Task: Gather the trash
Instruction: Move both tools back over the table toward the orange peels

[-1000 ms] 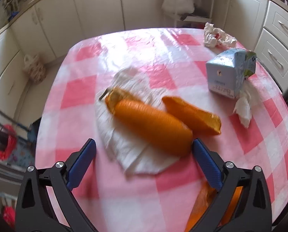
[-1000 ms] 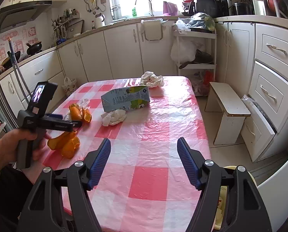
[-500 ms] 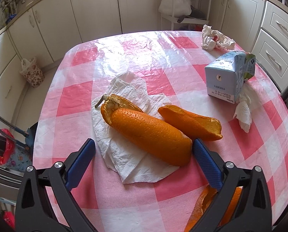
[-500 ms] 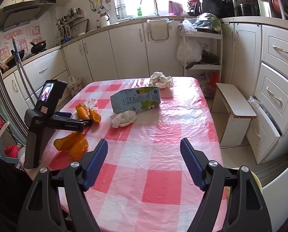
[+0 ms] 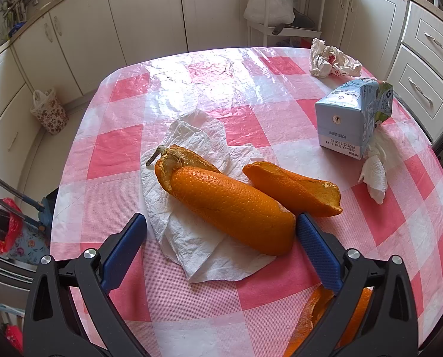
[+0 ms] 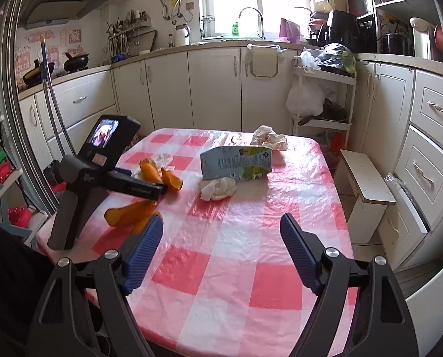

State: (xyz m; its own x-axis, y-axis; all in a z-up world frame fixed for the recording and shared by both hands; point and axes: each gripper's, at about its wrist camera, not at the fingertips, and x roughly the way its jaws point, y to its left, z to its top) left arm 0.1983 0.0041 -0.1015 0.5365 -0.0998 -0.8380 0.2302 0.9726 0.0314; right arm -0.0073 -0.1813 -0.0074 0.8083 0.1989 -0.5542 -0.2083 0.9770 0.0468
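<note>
Two hand-held grippers over a checked table strewn with trash.

The left gripper point(image 5: 220, 232) pointed steeply down at the large orange peel point(image 5: 230, 208), which lay on a white paper napkin point(image 5: 188, 238); its blue fingers point(image 5: 123, 250) stood apart on either side of the peel's near end, the right one just beside it, whether touching could not be told. A second peel point(image 5: 293, 189) lay just beyond. The right gripper point(image 6: 221, 238) tilted gently down over bare tablecloth point(image 6: 221, 282), jaws opening with nothing between them. The milk carton point(image 6: 236, 166) lay on its side, a crumpled tissue point(image 6: 218, 189) against it.
</note>
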